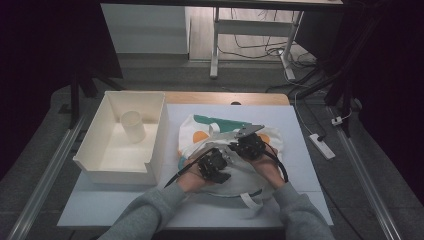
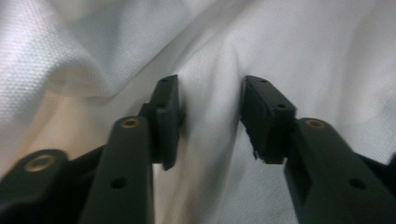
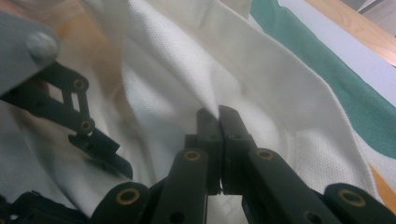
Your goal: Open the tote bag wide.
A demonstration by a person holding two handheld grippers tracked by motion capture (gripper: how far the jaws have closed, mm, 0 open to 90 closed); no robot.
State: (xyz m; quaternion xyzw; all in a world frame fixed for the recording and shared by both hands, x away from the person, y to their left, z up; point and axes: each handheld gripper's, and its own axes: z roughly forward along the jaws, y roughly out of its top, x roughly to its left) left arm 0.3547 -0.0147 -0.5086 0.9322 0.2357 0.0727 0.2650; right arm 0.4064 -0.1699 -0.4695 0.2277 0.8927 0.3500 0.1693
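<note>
- On the far left of the table [image 1: 100,210] I see a white bin [image 1: 158,135] with a white cup [image 1: 133,126] standing upright inside it; both sit well apart from my work.
- Just right of the bin, the cloth bag [image 1: 220,131] lies crumpled on the table's middle, white with green and orange patches, a strap trailing off its near edge.
- My left gripper [image 2: 210,116] rests on the near-left part of the bag. Its jaws stand apart, with a raised ridge of white fabric running up between them; they straddle the fold but have not closed on it.
- My right gripper [image 3: 218,116] sits just beside it, slightly farther and to the right. Its jaws are together, pinching a fold of the bag at their tips.
- I judge the work as early: one side of the fabric is secured, the other not yet. What is left, as I read it, is closing the left jaws on that ridge and then spreading or lifting the bag.
</note>
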